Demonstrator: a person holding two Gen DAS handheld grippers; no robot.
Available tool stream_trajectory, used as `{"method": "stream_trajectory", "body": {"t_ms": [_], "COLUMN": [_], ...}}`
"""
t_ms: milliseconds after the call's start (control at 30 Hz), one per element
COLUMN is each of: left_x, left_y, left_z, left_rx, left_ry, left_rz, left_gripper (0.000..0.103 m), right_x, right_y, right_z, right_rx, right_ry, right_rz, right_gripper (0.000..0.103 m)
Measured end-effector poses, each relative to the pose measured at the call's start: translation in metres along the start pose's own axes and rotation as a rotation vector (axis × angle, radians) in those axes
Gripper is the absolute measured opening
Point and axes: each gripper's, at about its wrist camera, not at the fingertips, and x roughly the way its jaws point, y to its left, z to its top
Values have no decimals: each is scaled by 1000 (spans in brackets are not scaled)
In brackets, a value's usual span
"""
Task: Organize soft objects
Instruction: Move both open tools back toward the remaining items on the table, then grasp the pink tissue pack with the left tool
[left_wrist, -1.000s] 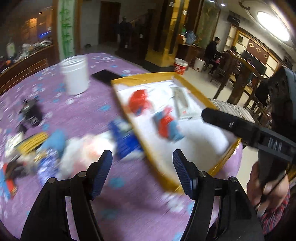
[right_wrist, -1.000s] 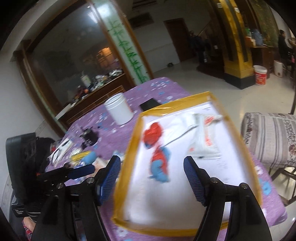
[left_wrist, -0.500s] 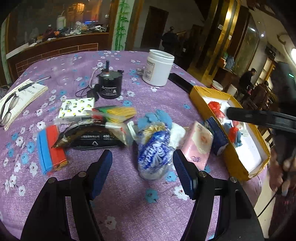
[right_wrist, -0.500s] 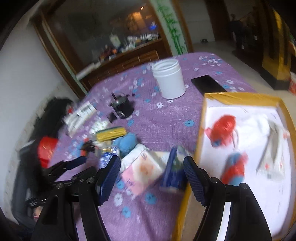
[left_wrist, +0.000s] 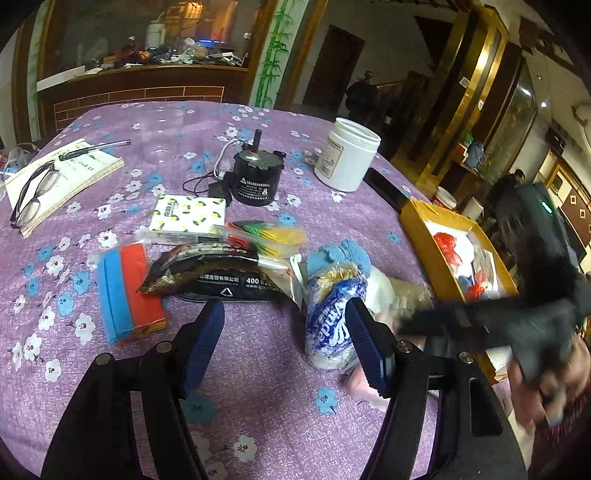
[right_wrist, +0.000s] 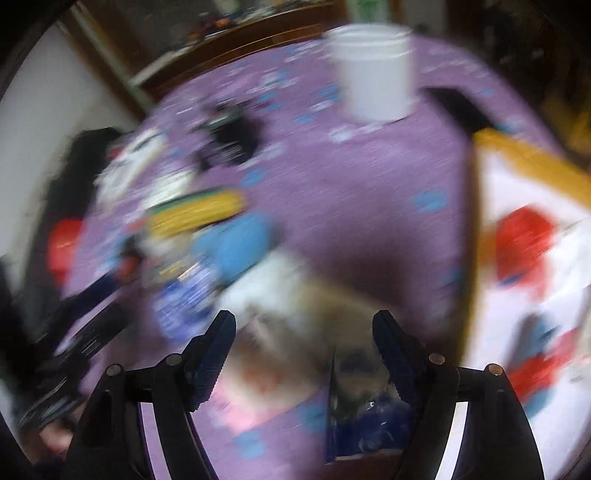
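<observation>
Left wrist view: both tongs hung released over a heap of soft packs beside the box.

The left tongs (left_wrist: 284, 343) were spread wide above the purple counter (left_wrist: 258, 417), gripping nothing, their right pad just in front of a blue-and-white pack (left_wrist: 328, 325). Behind that pack lay a blue sock (left_wrist: 338, 256), a black pouch (left_wrist: 225, 280) and yellow pack (left_wrist: 280, 236); a red-and-blue sponge (left_wrist: 127, 291) lay apart toward the counter's left edge. The yellow-rimmed box (left_wrist: 417, 229) sat at the right edge with red and blue soft things inside. In the blurred right wrist view, the right tongs (right_wrist: 304, 354) were also spread apart, empty, over a pink pack (right_wrist: 255, 398) and dark blue pack (right_wrist: 365, 417) beside the box (right_wrist: 524, 162).
</observation>
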Motion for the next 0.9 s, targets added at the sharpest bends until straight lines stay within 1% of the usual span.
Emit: {"method": "stream_trajectory", "body": {"t_ms": [33, 67, 100, 133, 200, 267, 333, 400, 467, 500, 600, 633, 733, 833, 900], "left_x": [0, 0, 0, 1, 1, 2, 1, -2, -4, -4, 3, 6, 15, 25, 33], "left_y": [0, 1, 1, 1, -2, -10, -25, -46, -68, -75, -96, -99, -101, -97, -96], "left_z": [0, 0, 0, 0, 0, -2, -7, -16, -28, -33, -50, -53, -55, -53, -56], "left_rx": [0, -1, 1, 4, 20, 56, 135, 260, 386, 430, 561, 581, 589, 558, 555], "left_ry": [-2, -2, 2, 6, 20, 50, 96, 135, 150, 158, 185, 194, 214, 246, 268], "left_rz": [0, 0, -3, -7, -31, -83, -148, -187, -186, -182, -112, -89, -38, -35, -29], "left_gripper": [67, 67, 67, 67, 67, 67, 67, 67, 67, 67, 67, 67, 67, 67, 67], "right_x": [2, 2, -3, -11, -33, -54, -68, -79, -87, -89, -88, -86, -76, -70, -68], "right_y": [5, 13, 19, 25, 25, 18, 11, 3, 2, 3, -3, -5, -4, -1, 0], "right_z": [-8, -17, -23, -28, -34, -40, -47, -56, -65, -71, -79, -82, -85, -87, -87], "right_rx": [13, 14, -7, -34, -49, -34, -20, -9, -9, -6, 3, 2, -3, -24, -31], "right_ry": [41, 64, 51, 19, -72, -161, -202, -235, -259, -268, -257, -247, -222, -216, -219], "right_rz": [113, 209, 236, 226, 157, 96, 76, 75, 73, 70, 50, 43, 8, -12, -20], "right_gripper": [77, 76, 76, 77, 77, 78, 78, 78, 78, 78, 78, 78, 78, 78, 78]}}
